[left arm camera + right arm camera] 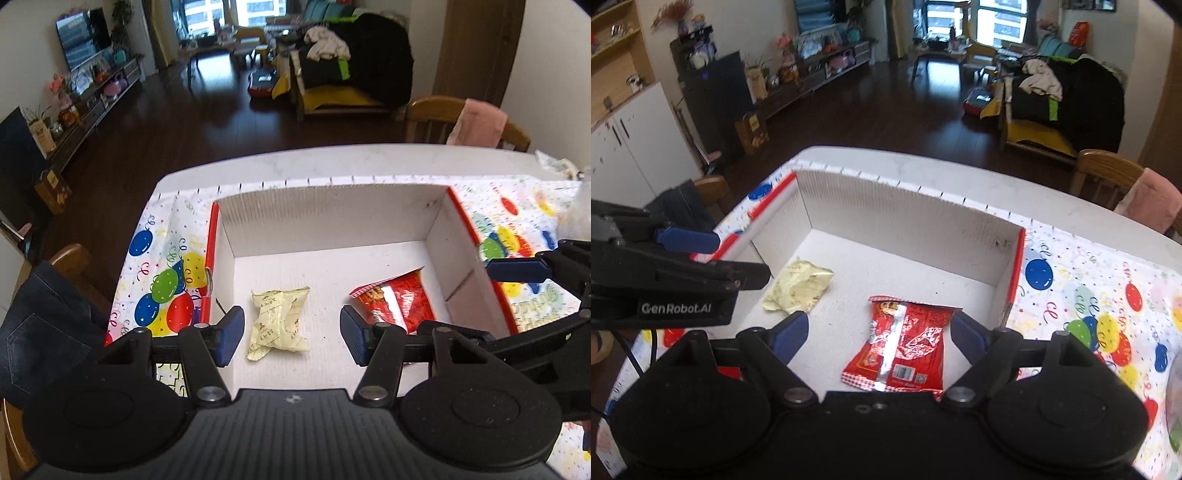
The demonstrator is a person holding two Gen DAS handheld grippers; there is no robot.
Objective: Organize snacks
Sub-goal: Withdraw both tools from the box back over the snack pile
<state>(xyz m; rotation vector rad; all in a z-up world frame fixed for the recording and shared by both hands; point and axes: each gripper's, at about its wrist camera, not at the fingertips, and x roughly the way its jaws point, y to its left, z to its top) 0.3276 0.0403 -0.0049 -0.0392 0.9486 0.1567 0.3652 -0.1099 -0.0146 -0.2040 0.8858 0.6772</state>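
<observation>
Inside the white box point(332, 218) two snacks are seen lying apart; the pale yellow pack point(279, 325) is on the left, the red pack point(905, 343) on the right; the left gripper point(291, 334) and right gripper point(879, 332) are held wide above them, holding nothing.

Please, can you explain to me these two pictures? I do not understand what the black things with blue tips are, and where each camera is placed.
These are two hand-held grabbing tools. Each carries a camera looking along its fingers. One picture is from the left tool, the other from the right tool. Both are open and hold nothing. Below them a white box stands on a balloon tablecloth. In the box lie a pale yellow snack packet and a red snack packet.
</observation>
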